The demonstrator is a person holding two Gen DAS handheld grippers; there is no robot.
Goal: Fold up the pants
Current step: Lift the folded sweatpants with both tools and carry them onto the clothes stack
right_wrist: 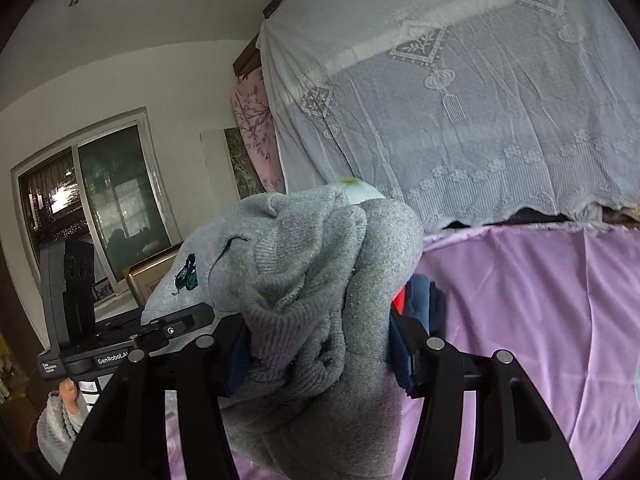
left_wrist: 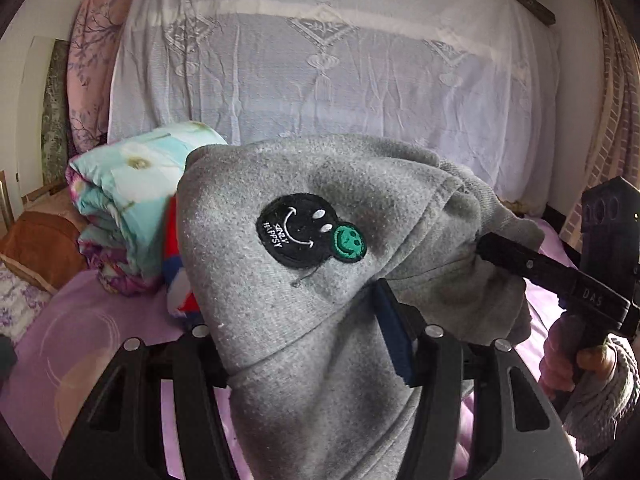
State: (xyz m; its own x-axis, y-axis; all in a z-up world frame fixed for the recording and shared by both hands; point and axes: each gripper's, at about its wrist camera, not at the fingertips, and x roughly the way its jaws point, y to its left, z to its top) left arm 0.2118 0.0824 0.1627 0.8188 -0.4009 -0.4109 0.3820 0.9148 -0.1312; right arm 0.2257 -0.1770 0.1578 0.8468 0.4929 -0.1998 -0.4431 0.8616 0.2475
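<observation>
The black round smiley patch (left_wrist: 298, 236) on the grey fleece pants (left_wrist: 320, 320) reads "HAPPSY". At three o'clock, the right gripper (left_wrist: 486, 246) bears "DAS". At eight o'clock in the right wrist view, the left gripper (right_wrist: 200, 314) bears "GenRobot.AI".

This is a home bedroom. A bed (right_wrist: 540, 300) under a lilac sheet runs up to a headboard draped in white lace cloth (left_wrist: 320, 80). A rolled floral quilt (left_wrist: 132, 200) lies on it, and a sliding glass door (right_wrist: 84, 208) opens beyond.

- The gray pants (left_wrist: 304, 320) are soft, fuzzy cloth, with a ribbed knit band (right_wrist: 288, 320).
- The purple sheet (right_wrist: 520, 300) at 3 o'clock looks smooth and a bit shiny.
- The white curtain (left_wrist: 320, 72) at 12 o'clock is thin lace.
</observation>
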